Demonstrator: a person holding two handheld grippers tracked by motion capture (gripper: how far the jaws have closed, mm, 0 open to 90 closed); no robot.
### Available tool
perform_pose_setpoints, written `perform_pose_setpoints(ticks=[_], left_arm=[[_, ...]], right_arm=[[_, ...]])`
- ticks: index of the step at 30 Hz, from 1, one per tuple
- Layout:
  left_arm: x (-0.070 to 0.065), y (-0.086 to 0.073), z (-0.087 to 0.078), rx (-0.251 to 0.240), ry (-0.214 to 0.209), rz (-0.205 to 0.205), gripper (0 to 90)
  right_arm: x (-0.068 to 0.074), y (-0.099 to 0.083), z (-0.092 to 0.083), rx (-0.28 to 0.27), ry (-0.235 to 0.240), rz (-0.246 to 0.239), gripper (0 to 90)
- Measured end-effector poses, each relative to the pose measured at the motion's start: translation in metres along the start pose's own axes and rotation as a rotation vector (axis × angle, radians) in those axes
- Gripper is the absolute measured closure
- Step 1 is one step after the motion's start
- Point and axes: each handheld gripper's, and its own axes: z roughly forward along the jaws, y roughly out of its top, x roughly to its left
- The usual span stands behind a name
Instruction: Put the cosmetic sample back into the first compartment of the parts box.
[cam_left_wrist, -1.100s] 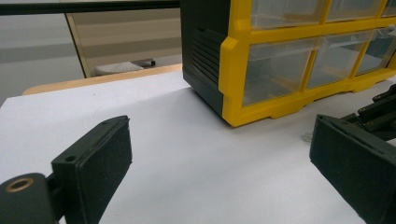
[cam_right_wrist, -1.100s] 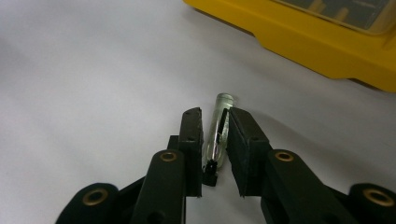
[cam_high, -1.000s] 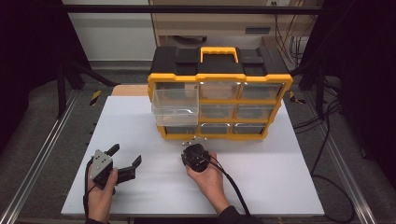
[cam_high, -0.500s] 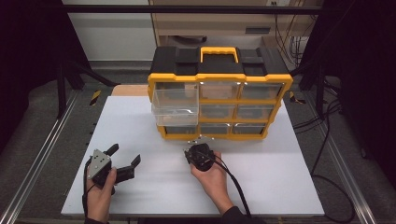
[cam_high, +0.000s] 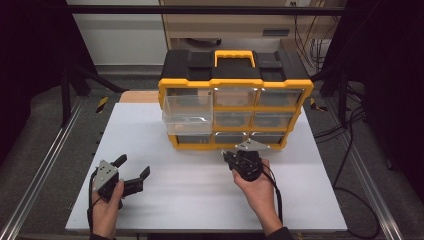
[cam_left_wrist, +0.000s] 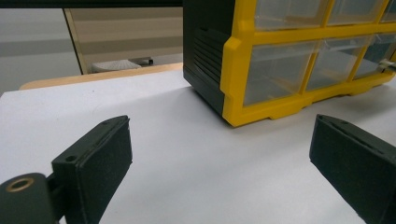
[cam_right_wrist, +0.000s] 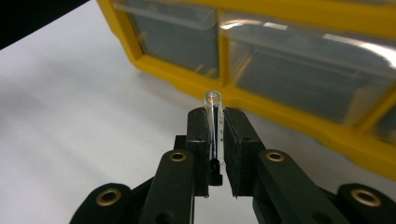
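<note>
right gripper (cam_right_wrist: 215, 122) clenched on a small clear tube (cam_right_wrist: 213, 119), pinched upright between the two black fingers (cam_right_wrist: 198, 140), rounded tip poking out just above the pads. held just in front of the bottom row of the yellow and black drawer organizer (cam_high: 235, 107), near its middle bottom drawer (cam_high: 231, 138), tube and drawer front apart. in the high view, right gripper (cam_high: 229, 158) raised off the white desk (cam_high: 200, 195) close to the organizer's lower edge, grey three-cornered plate on top, cable trailing back along the forearm.

left gripper (cam_high: 134, 170) resting low near the front left part of the desk, well apart from the organizer, fingers (cam_left_wrist: 100, 163) released and spread wide, nothing between them but bare desk.

one clear drawer (cam_high: 188, 115) on the organizer's left column pulled out toward the front, standing proud of the other drawers. yellow carrying handle (cam_high: 235, 56) lying on the black top.
</note>
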Motion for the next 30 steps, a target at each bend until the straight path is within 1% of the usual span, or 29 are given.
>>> perform_pose_setpoints(ticks=[1,2,5,6,7,8,9,11,12,15,19,21,22,23,26,28,30], left_arm=[[0.0,0.0,0.0,0.004,0.003,0.006,5.5],[0.0,0.0,0.0,0.004,0.003,0.006,5.5],[0.0,0.0,-0.001,0.011,0.005,0.004,5.5],[0.0,-0.001,-0.001,0.01,0.004,0.002,5.5],[0.0,-0.001,-0.001,0.011,0.001,0.002,5.5],[-0.001,-0.001,0.0,0.011,-0.002,0.003,5.5],[-0.001,-0.001,0.0,0.012,-0.003,0.004,5.5],[-0.001,-0.001,0.001,0.013,-0.006,0.001,5.5],[-0.001,-0.001,0.001,0.014,-0.007,0.0,5.5],[-0.001,-0.001,0.0,0.012,-0.011,-0.002,5.5],[0.0,-0.002,0.0,0.01,-0.016,-0.012,5.5],[-0.001,-0.002,0.001,0.014,-0.017,-0.005,5.5],[-0.001,-0.002,0.001,0.015,-0.019,-0.005,5.5],[-0.001,-0.002,0.001,0.015,-0.021,-0.007,5.5],[-0.001,-0.002,0.001,0.017,-0.023,-0.002,5.5],[-0.001,-0.002,0.0,0.016,-0.026,-0.002,5.5],[-0.001,-0.002,0.001,0.016,-0.028,-0.002,5.5]], right_arm=[[-0.004,0.001,-0.009,-0.016,-0.002,0.007,80.9],[-0.006,0.002,-0.014,-0.024,0.001,0.007,80.9],[-0.01,0.003,-0.021,-0.037,0.006,0.012,80.9],[-0.012,0.004,-0.028,-0.055,0.017,0.027,80.9],[-0.012,0.004,-0.028,-0.055,0.017,0.027,80.9],[-0.012,0.007,-0.035,-0.069,0.011,0.017,80.9],[-0.012,0.007,-0.035,-0.069,0.011,0.017,80.9],[-0.012,0.01,-0.041,-0.085,0.006,0.012,80.9],[-0.013,0.014,-0.045,-0.095,-0.002,0.002,80.9],[-0.012,0.018,-0.049,-0.106,-0.016,-0.004,80.9],[-0.012,0.029,-0.059,-0.128,-0.018,-0.019,80.9],[-0.013,0.035,-0.065,-0.138,-0.021,-0.027,80.9],[-0.013,0.042,-0.072,-0.149,-0.027,-0.025,80.9],[-0.013,0.042,-0.072,-0.149,-0.027,-0.025,80.9],[-0.014,0.053,-0.083,-0.161,-0.027,-0.029,80.9],[-0.015,0.06,-0.089,-0.166,-0.018,-0.035,80.9],[-0.015,0.066,-0.095,-0.172,-0.014,-0.031,80.9]])
